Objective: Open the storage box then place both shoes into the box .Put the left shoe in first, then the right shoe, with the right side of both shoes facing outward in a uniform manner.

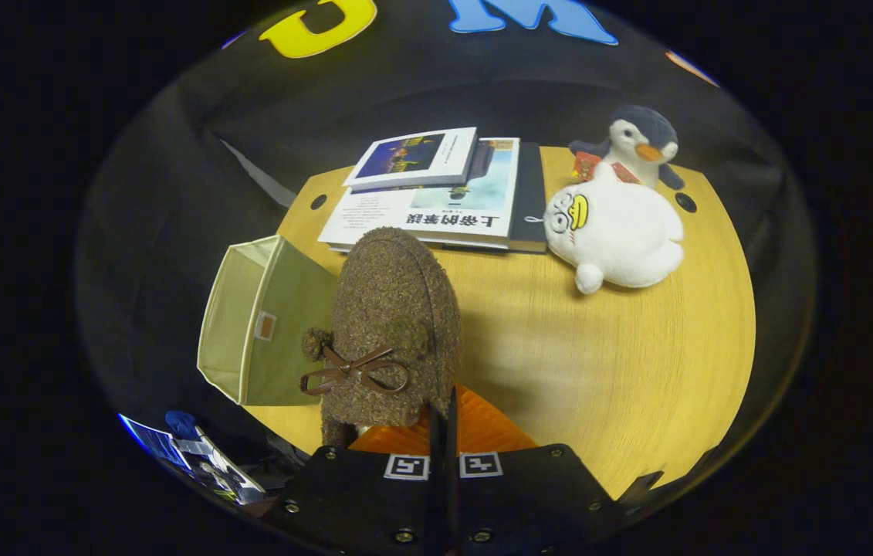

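While fingers pinch shoe, storage box beside it gapes, interior unseen.

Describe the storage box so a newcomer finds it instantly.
On the round wooden table, look beside the fuzzy brown shoe held in the gripper, whose fingers are closed on its rim. The storage box overhangs the table's edge there: pale green fabric, open, the only soft-sided container among books and plush toys.
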Demonstrator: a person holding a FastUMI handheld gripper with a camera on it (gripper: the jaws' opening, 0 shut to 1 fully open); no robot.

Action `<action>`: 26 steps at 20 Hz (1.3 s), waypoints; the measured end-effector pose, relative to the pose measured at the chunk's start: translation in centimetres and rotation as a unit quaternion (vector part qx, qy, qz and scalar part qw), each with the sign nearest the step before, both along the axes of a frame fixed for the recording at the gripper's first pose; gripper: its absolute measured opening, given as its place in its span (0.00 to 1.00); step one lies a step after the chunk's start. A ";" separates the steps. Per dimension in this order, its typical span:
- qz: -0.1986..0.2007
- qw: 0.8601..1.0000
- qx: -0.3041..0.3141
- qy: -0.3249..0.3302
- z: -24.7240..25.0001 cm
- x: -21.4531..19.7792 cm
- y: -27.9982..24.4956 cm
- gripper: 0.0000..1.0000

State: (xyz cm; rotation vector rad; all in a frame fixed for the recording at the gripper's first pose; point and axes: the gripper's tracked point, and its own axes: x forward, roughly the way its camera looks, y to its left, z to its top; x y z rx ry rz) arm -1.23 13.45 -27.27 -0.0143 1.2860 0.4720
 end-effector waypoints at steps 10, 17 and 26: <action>0.099 0.995 0.016 -0.010 2.7 1.1 12.0 0.00; 0.155 0.987 0.031 -0.004 2.7 0.3 20.0 0.00; 0.179 0.984 0.019 -0.009 1.5 -0.3 26.8 0.00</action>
